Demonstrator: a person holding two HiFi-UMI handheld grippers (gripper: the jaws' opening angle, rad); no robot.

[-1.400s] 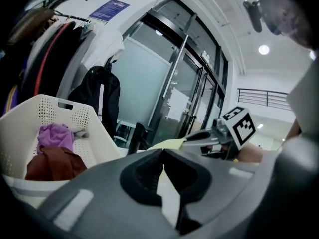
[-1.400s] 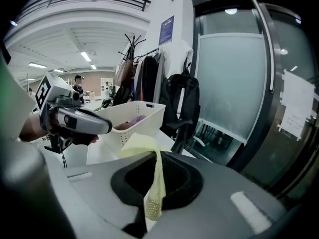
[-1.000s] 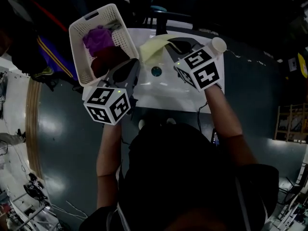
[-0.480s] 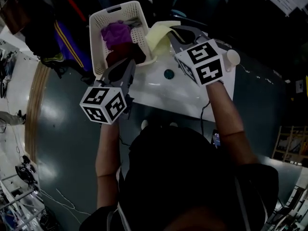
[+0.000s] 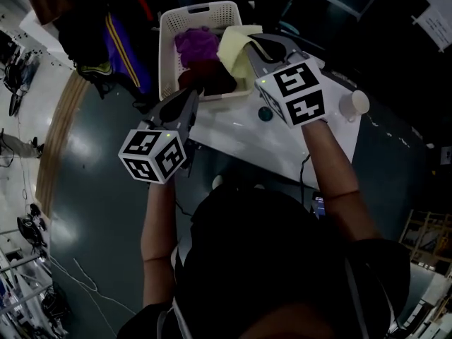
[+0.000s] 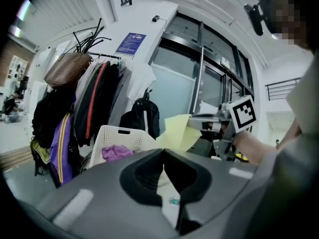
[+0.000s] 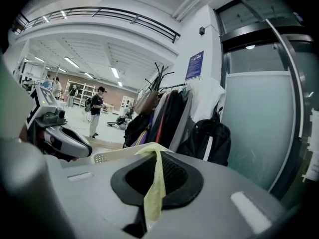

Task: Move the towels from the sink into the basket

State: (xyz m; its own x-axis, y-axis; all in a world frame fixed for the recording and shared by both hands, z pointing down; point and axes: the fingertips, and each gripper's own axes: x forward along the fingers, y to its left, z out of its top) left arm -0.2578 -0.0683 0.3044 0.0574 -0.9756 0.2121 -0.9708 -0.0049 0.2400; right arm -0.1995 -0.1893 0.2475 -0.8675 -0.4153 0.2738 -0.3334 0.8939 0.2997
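Yellow towel [image 5: 233, 46] moved over the basket [image 5: 200, 7]

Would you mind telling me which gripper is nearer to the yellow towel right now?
Right. The right gripper is shut on the yellow towel; the left gripper is apart from it, by the basket's near rim.

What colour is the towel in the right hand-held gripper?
Pale yellow. The towel shows best in the head view, pinched by the right hand-held gripper.

Head view looks steeply down; each gripper view faces nearly level, all sharing the basket [image 5: 167, 55].
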